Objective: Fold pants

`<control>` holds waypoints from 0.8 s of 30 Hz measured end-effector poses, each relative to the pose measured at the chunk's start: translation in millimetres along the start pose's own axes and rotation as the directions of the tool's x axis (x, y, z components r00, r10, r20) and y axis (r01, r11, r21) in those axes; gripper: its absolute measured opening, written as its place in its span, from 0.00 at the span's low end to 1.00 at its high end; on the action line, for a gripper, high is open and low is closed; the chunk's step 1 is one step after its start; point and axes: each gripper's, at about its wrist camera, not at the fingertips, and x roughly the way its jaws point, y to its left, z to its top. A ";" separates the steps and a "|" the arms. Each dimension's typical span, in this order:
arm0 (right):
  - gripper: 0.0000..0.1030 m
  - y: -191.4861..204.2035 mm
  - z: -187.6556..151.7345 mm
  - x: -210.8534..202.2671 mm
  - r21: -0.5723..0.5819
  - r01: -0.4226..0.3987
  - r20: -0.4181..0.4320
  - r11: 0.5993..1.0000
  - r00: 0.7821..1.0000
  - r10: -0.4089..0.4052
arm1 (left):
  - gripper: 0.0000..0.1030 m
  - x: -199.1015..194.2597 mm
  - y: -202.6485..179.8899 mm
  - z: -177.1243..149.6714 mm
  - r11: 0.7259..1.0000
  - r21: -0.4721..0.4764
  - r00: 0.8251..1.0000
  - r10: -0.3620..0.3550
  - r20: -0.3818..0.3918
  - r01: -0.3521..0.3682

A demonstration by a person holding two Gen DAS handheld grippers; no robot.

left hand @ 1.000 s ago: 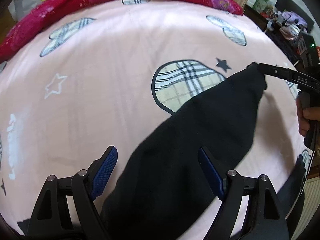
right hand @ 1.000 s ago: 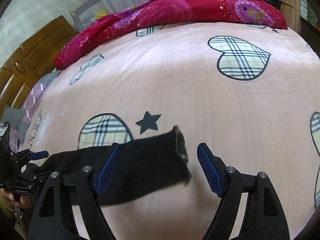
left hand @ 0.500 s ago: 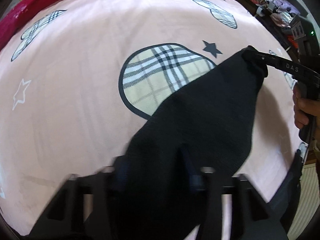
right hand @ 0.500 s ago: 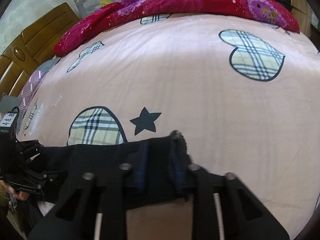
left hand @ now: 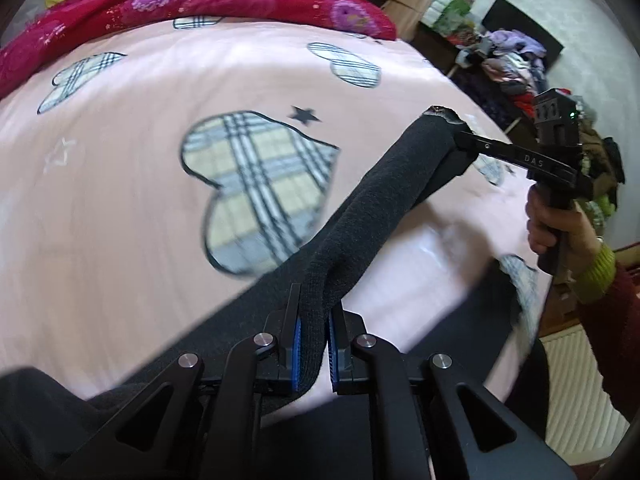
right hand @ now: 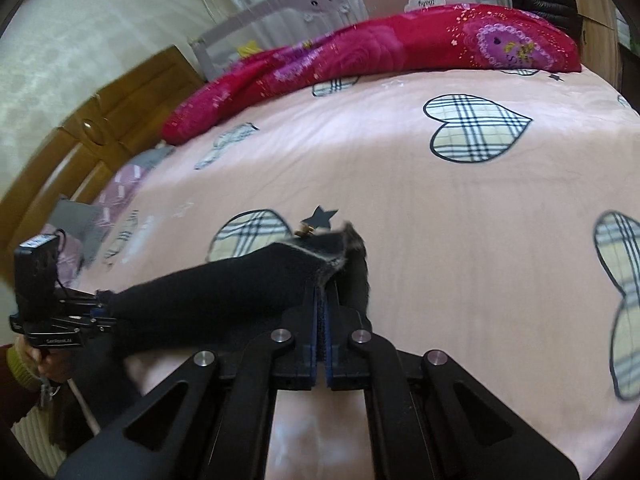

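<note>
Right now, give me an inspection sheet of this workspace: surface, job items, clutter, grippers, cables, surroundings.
Surface: pink bedspread with plaid hearts.
Job's things: black pants stretched between both grippers, partly raised off the bed.
Clutter: red floral quilt along the far edge.
Grippers: left gripper jaws closing on the pants; right gripper shut on the pants.
Cables: thin lead on the left gripper's box.
Surroundings: wooden headboard, clothes pile, radiator.

Pink bed sheet (right hand: 400, 184) with plaid hearts, red floral quilt (right hand: 380, 52), wooden headboard (right hand: 100, 128), white radiator (left hand: 580, 392).
</note>
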 end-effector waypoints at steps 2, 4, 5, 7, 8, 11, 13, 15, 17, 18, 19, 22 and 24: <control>0.03 -1.5 -16.4 -21.4 -0.008 -0.027 0.010 1.000 1.000 0.027 | 0.08 -5.8 -14.6 -15.9 1.000 0.009 1.000 -0.006 0.002 0.006; 0.03 -0.4 -35.8 -38.2 -0.022 -0.033 0.007 0.999 0.999 0.033 | 0.08 -9.2 -33.9 -36.4 1.000 0.023 1.000 -0.002 0.003 0.002; 0.03 0.3 -43.3 -43.6 -0.024 -0.031 0.003 0.999 1.000 0.031 | 0.08 -10.3 -40.7 -43.5 1.000 0.028 1.000 -0.003 0.001 0.003; 0.03 1.5 -61.7 -57.1 -0.023 -0.028 0.001 0.999 1.000 0.028 | 0.08 -12.4 -52.7 -57.7 0.999 0.042 1.000 -0.002 0.001 0.002; 0.03 1.5 -71.6 -65.0 -0.021 -0.028 0.007 0.999 1.000 0.028 | 0.08 -13.1 -58.3 -65.6 0.999 0.040 1.000 -0.004 -0.003 0.005; 0.03 0.0 -96.4 -82.6 -0.022 -0.034 0.024 0.999 0.999 0.034 | 0.08 -9.0 -67.6 -83.7 0.999 0.037 1.000 -0.010 -0.015 0.010; 0.03 -1.3 -112.2 -90.2 -0.033 -0.029 0.030 0.999 0.999 0.030 | 0.08 -7.4 -70.2 -92.6 0.999 0.041 1.000 0.002 -0.018 -0.002; 0.03 -1.1 -123.2 -92.8 -0.059 -0.014 0.033 0.998 0.999 0.016 | 0.08 -2.4 -72.0 -100.9 0.999 0.042 1.000 0.009 -0.024 -0.008; 0.03 0.7 -136.1 -94.1 -0.092 0.003 0.037 0.996 0.999 0.001 | 0.08 1.6 -75.4 -110.0 0.998 0.051 0.999 0.021 -0.030 -0.019; 0.03 2.0 -140.9 -95.0 -0.110 0.010 0.040 0.994 0.999 -0.005 | 0.08 2.7 -78.9 -116.0 0.998 0.060 0.999 0.030 -0.030 -0.028; 0.03 3.9 -148.3 -96.1 -0.140 0.021 0.038 0.990 0.999 -0.015 | 0.08 4.2 -80.4 -120.2 0.997 0.064 0.999 0.034 -0.032 -0.032; 0.03 4.3 -161.6 -97.3 -0.170 0.033 0.025 0.985 0.999 -0.029 | 0.09 9.4 -81.9 -132.4 0.997 0.066 0.998 0.039 -0.045 -0.036; 0.03 1.2 -169.5 -96.1 -0.166 0.050 0.002 0.985 0.999 -0.051 | 0.10 12.8 -82.8 -137.6 0.996 0.068 0.997 0.053 -0.052 -0.049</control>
